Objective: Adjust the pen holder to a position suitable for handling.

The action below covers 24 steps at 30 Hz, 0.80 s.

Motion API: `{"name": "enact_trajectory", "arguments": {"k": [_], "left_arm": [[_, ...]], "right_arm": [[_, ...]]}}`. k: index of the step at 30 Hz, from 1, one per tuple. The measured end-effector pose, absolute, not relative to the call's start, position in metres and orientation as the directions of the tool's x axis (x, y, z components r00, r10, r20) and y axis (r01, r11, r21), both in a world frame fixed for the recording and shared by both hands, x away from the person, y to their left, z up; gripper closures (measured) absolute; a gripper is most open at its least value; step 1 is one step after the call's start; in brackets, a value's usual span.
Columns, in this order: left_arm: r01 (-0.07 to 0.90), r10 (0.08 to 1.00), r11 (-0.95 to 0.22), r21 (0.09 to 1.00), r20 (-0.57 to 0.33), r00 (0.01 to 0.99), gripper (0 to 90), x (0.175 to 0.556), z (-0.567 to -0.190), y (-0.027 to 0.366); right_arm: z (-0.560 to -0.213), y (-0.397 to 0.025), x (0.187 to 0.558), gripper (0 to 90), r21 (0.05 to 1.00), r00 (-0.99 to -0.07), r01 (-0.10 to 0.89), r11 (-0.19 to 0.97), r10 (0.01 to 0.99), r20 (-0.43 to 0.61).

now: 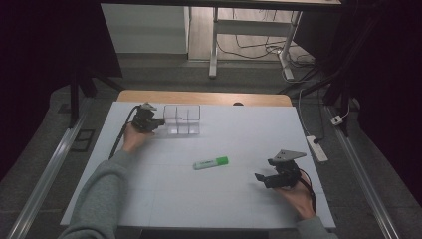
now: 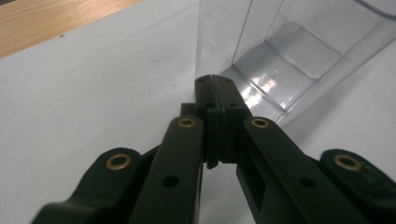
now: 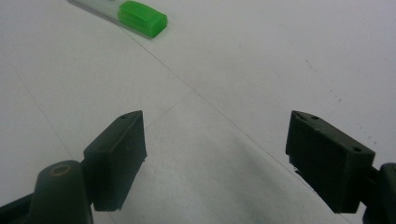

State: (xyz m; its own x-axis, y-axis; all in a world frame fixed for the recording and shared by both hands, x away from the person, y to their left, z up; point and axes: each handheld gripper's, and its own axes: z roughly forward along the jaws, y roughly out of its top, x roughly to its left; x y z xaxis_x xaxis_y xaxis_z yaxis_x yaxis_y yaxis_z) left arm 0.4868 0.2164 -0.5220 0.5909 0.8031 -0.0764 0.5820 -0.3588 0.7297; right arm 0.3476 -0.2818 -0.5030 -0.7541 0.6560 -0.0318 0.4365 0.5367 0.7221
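The green highlighter (image 1: 211, 163) lies flat on the white bench (image 1: 164, 199), near the middle and somewhat toward the right edge, apart from everything else. Its long axis runs nearly parallel to the near edge, with the green cap end pointing toward the right edge and tilted slightly toward the far edge. The right gripper (image 1: 261, 178) sits toward the near right corner, the nearer of the two to the highlighter; its jaws are spread wide with nothing between them. In the right gripper view the capped end of the highlighter (image 3: 142, 17) appears ahead of and to the left of the jaw gap, so the jaws are not yet lined up across its barrel. The judgement is that a pickup calls for the right gripper to advance toward the bench centre and straddle the barrel crosswise to its long axis. The left gripper (image 1: 160, 121) rests near the far left corner, jaws pressed together on nothing, its tips just beside the left wall of the clear plastic compartment organizer (image 1: 182, 119); whether they touch the organizer (image 2: 289, 51) cannot be determined.
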Motion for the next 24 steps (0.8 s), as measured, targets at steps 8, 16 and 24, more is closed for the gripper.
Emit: {"name": "enact_trajectory", "arguments": {"k": [8, 16, 24], "left_arm": [[0.573, 0.789, -0.373, 0.729, -0.075, 0.61, 88.9, 0.489, -0.521, 0.206], [0.571, 0.78, -0.377, 0.729, -0.082, 0.62, 88.9, 0.491, -0.521, 0.197], [0.557, 0.762, -0.399, 0.729, -0.075, 0.643, 88.9, 0.493, -0.521, 0.184]], "right_arm": [[-0.503, -0.282, 0.348, 19.7, 0.721, -0.754, 0.437, 0.538, 0.657, -0.033], [-0.504, -0.281, 0.348, 19.7, 0.722, -0.754, 0.437, 0.535, 0.656, -0.029], [-0.504, -0.281, 0.348, 19.7, 0.72, -0.753, 0.44, 0.536, 0.657, -0.029]]}}
